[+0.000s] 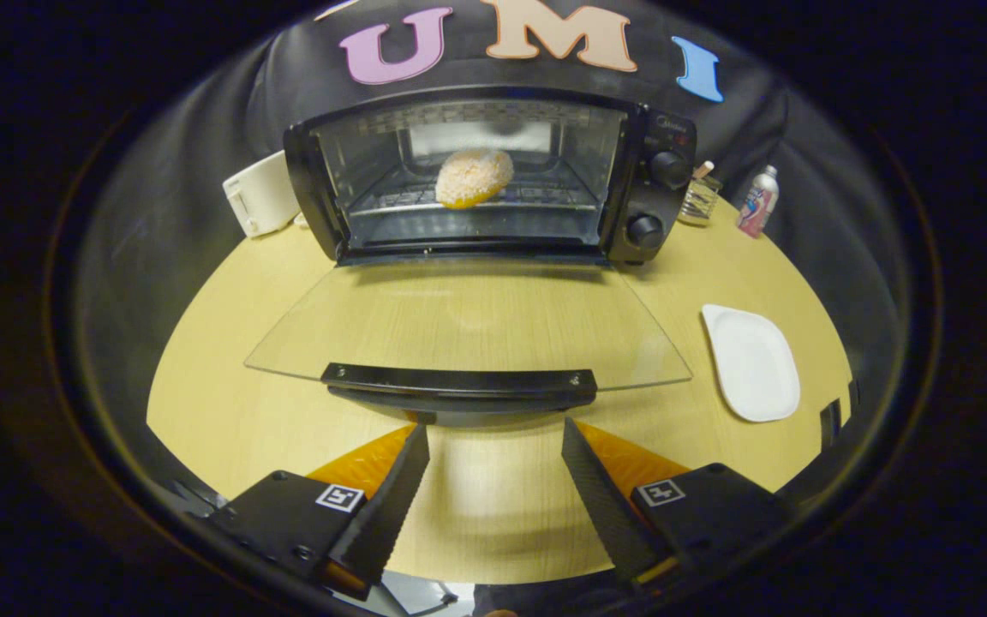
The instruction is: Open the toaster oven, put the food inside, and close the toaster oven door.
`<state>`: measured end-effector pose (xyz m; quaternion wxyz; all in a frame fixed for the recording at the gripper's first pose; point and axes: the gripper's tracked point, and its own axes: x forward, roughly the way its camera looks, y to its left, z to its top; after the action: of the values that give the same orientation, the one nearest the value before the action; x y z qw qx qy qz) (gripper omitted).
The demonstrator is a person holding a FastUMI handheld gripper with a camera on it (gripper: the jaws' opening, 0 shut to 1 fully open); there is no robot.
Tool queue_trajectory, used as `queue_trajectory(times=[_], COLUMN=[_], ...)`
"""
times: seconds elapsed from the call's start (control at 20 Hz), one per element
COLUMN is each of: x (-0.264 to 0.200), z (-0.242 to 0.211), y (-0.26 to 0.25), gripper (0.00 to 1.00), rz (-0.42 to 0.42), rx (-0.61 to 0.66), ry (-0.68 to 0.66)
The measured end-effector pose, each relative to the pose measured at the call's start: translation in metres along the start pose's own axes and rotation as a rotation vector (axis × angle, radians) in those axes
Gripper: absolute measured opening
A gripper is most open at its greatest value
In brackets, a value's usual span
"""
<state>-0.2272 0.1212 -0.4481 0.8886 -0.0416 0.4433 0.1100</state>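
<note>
Hovering wide open over the wooden table (228, 411)'s near edge, gripper (495, 437) empty behind glass door (468, 321)'s handle (459, 381); breaded patty (474, 177) inside toaster oven (493, 176) at far edge; white plate (752, 362) right.

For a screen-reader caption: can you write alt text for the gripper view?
An open gripper sits just short of the handle of a toaster oven's lowered glass door, with a breaded food piece on the rack inside. A white plate lies on the wooden table beside the door.
</note>
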Motion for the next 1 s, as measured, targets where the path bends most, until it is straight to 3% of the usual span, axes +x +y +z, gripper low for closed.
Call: queue_trajectory(times=[0.4,1.0], x=[-0.016,0.015], z=[0.108,0.189], y=[0.006,0.003], gripper=[0.99,0.99], rz=[0.030,0.037], rx=[0.021,0.182], ry=[-0.209,-0.303])
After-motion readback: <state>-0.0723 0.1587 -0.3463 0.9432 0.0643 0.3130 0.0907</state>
